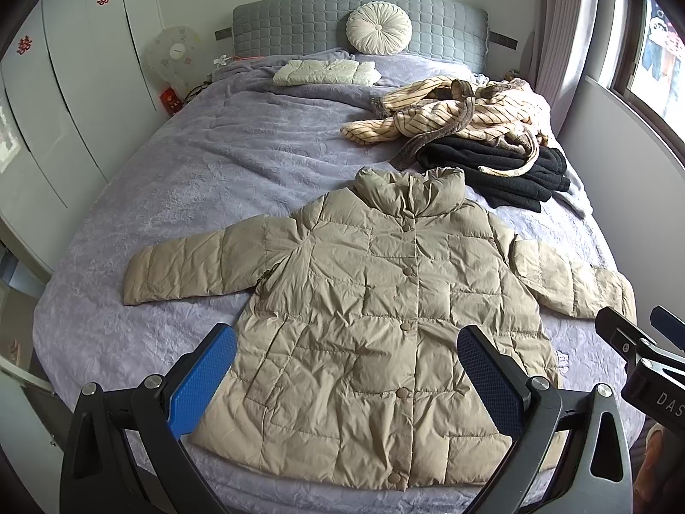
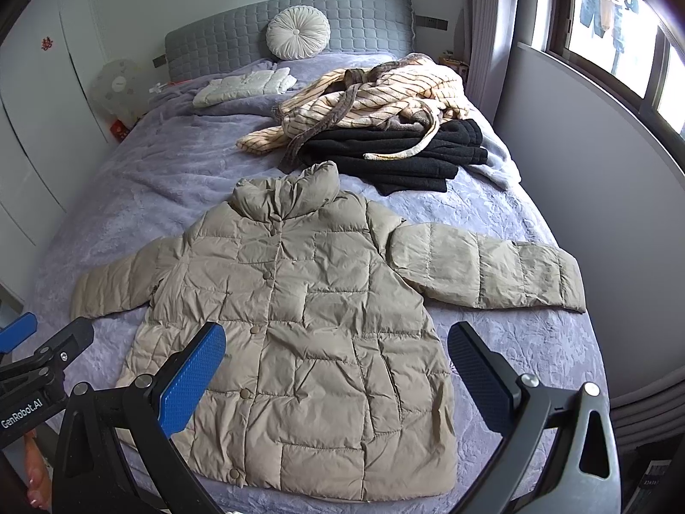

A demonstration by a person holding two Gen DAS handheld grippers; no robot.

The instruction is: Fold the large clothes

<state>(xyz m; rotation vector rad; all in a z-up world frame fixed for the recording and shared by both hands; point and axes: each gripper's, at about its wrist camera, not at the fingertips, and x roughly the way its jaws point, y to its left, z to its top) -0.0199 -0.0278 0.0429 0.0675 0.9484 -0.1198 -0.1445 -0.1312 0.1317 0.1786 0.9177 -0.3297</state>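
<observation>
Blue-padded left gripper and right gripper both spread wide, grasping nothing, poised above the hem of the beige quilted puffer jacket, probably ready to take a sleeve. Jacket laid flat, buttoned, front up, sleeves outstretched for folding, on the lavender textured bedspread. Beyond: striped cream robe heaped over black garments, folded white jacket, round pleated cushion against grey padded headboard; window on the right.

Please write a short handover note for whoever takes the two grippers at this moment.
Left gripper: open, empty, above the hem.
Right gripper: open, empty, also above the hem.
Beige puffer jacket: flat on the purple bedspread, buttoned, both sleeves out.
Striped robe lies crumpled on the black garment; a white folded garment is by the headboard.
Left: fold the jacket, then probably the robe.
</observation>
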